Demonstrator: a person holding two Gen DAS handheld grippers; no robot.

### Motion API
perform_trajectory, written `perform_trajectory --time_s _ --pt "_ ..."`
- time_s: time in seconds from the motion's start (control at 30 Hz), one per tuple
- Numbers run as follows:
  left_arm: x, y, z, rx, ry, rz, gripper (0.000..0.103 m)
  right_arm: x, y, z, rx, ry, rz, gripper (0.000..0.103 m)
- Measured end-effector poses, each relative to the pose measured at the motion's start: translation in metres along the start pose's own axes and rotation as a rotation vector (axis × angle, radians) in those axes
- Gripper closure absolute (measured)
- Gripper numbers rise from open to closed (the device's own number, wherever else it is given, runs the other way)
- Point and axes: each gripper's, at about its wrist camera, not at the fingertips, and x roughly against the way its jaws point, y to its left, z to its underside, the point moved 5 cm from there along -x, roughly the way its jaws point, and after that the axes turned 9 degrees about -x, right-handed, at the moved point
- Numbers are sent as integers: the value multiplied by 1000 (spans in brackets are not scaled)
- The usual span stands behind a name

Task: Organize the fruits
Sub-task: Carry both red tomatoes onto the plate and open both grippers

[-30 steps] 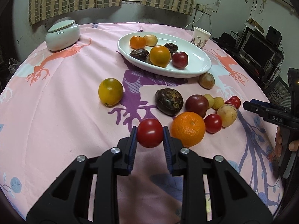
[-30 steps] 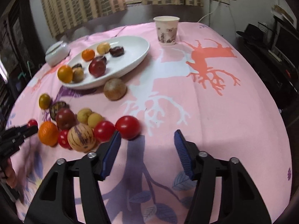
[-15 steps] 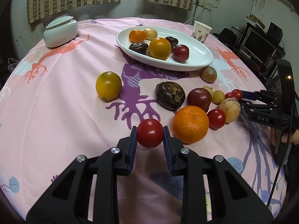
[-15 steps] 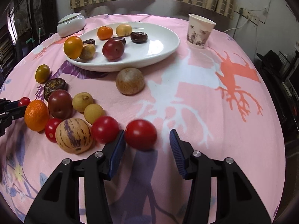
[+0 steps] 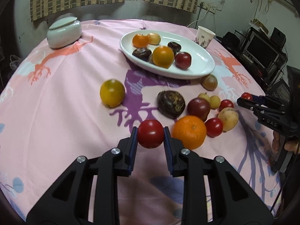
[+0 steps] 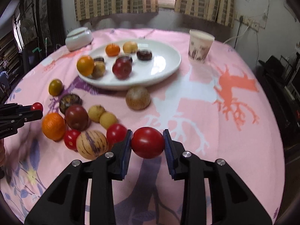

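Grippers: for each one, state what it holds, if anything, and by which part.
Left gripper holds a red tomato by its sides. Right gripper holds another tomato, also by its sides.

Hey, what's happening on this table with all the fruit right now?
A person is sorting fruit with two handheld tongs. The left tongs grip a red tomato, and the right tongs grip another red tomato. The white plate already holds several fruits, while a cluster including an orange sits loose on the pink tablecloth.
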Motion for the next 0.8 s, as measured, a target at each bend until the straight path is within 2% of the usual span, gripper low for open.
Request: perform_trajectory --time_s 0.13,0.27,0.43,0.6,0.63,0.73,0.77,0.8 --pt "12 -6 -46 -60 -43 -45 76 20 3 -34 15 -114 2 70" --pt "-1 -2 -96 -41 -57 -75 76 15 10 -65 -5 -182 -34 70" --pt "-42 13 -140 20 -30 -105 76 -18 23 -85 10 -171 -15 70" --pt "-85 23 -157 58 18 -107 75 -58 30 -98 32 -103 2 70" --pt "-93 27 -158 76 27 -102 73 -64 30 -100 37 -92 5 70" --pt "-105 34 -158 115 36 -94 44 -76 29 -101 42 -74 5 66" --pt "-105 37 -158 120 29 -105 37 -76 29 -101 44 -79 7 66" --pt "-104 38 -158 121 24 -109 35 -75 29 -101 46 -81 9 65"
